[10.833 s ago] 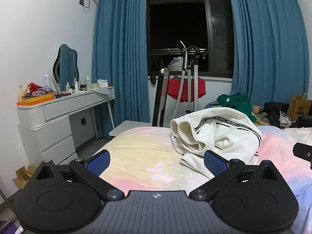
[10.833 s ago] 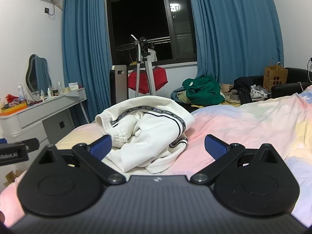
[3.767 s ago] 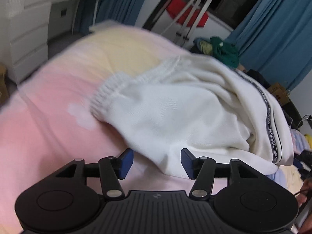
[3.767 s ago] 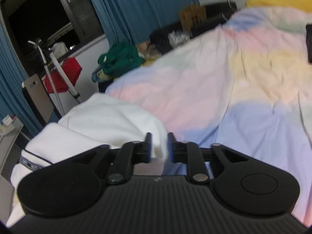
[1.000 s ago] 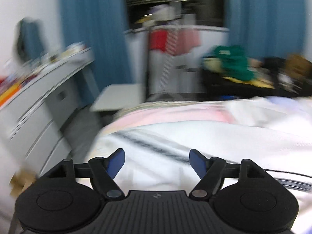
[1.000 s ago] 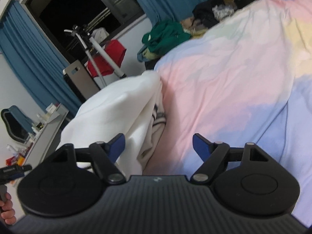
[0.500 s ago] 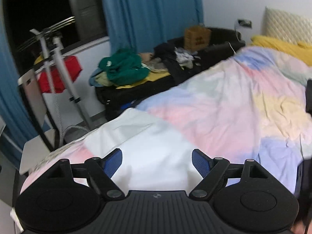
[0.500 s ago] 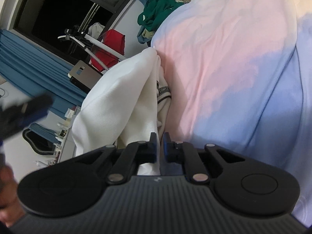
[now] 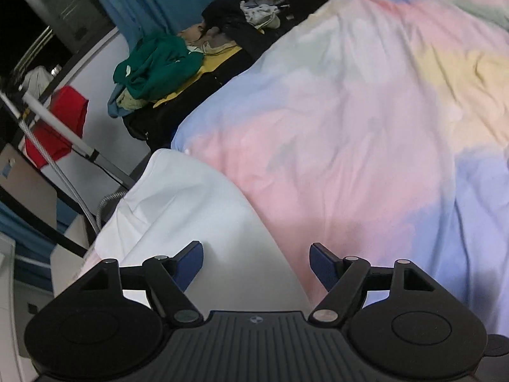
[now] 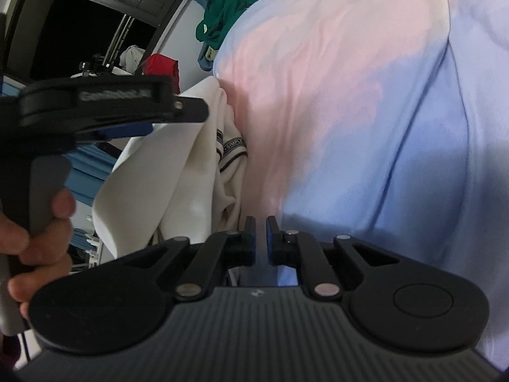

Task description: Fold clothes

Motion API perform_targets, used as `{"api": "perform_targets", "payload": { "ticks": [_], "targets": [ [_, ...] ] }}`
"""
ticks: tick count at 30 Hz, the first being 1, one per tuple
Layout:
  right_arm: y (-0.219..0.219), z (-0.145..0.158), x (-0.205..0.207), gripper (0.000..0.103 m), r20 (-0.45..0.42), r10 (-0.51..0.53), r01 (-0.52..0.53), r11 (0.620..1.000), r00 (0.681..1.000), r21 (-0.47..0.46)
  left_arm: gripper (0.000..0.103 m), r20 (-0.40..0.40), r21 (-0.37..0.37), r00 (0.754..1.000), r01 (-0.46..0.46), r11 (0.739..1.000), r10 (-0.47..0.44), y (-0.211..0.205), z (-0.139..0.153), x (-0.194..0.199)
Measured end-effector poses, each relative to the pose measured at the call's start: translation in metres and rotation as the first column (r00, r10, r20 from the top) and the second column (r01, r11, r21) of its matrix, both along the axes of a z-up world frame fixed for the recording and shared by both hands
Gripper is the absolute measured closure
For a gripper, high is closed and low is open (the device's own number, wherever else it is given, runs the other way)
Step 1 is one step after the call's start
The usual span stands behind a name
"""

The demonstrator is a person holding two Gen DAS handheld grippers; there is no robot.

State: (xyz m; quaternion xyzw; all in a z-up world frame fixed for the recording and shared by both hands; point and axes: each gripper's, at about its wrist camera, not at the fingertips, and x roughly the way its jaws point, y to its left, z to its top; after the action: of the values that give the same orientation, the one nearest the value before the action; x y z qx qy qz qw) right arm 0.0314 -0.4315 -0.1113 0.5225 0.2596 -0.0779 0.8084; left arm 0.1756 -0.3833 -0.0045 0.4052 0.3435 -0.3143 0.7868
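Observation:
The white garment [image 9: 191,210] with a black striped band [image 10: 233,146] lies at the foot edge of the pastel bedcover [image 9: 366,133]. My left gripper [image 9: 256,259] is open just above the garment's smooth white top, holding nothing. My right gripper [image 10: 261,238] has its jaws almost together at the garment's near edge, beside the folds [image 10: 203,191]; whether cloth sits between the pads is hidden. The left gripper also shows in the right wrist view [image 10: 127,129], held by a hand above the garment.
A pile of green and other clothes [image 9: 156,67] lies on a dark sofa beyond the bed. A stand with a red cloth [image 9: 60,121] is at the left by the dark window. Blue curtains hang behind. The bedcover [image 10: 381,127] stretches wide to the right.
My left gripper has tilted down and come closer over the white garment. My right gripper stays nearly closed at the garment's edge and has dropped lower. The left gripper has entered the right wrist view.

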Motion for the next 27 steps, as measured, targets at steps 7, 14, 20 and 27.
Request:
{"api": "perform_targets", "payload": {
  "ticks": [7,14,20,27],
  "targets": [
    [-0.001,0.0,-0.002,0.094,-0.004,-0.005,0.005,1.0,1.0,0.0,0.065,0.109,0.116,0.993,-0.052,0.992,0.039,0.001,-0.021,0.007],
    [0.0,0.001,0.002,0.094,-0.002,0.005,-0.005,1.0,1.0,-0.015,0.098,0.271,-0.067,0.942,-0.189,0.98,0.2,0.045,0.026,0.031],
    [0.003,0.008,0.001,0.094,0.023,0.022,-0.022,1.0,0.999,-0.012,0.099,0.332,-0.27,0.85,-0.331,0.904,0.41,0.104,0.065,0.072],
    [0.004,0.017,0.005,0.094,0.062,0.035,-0.033,0.999,0.997,-0.029,0.098,0.152,-0.371,0.775,-0.531,0.762,0.613,0.2,0.032,0.14]
  ]
}}
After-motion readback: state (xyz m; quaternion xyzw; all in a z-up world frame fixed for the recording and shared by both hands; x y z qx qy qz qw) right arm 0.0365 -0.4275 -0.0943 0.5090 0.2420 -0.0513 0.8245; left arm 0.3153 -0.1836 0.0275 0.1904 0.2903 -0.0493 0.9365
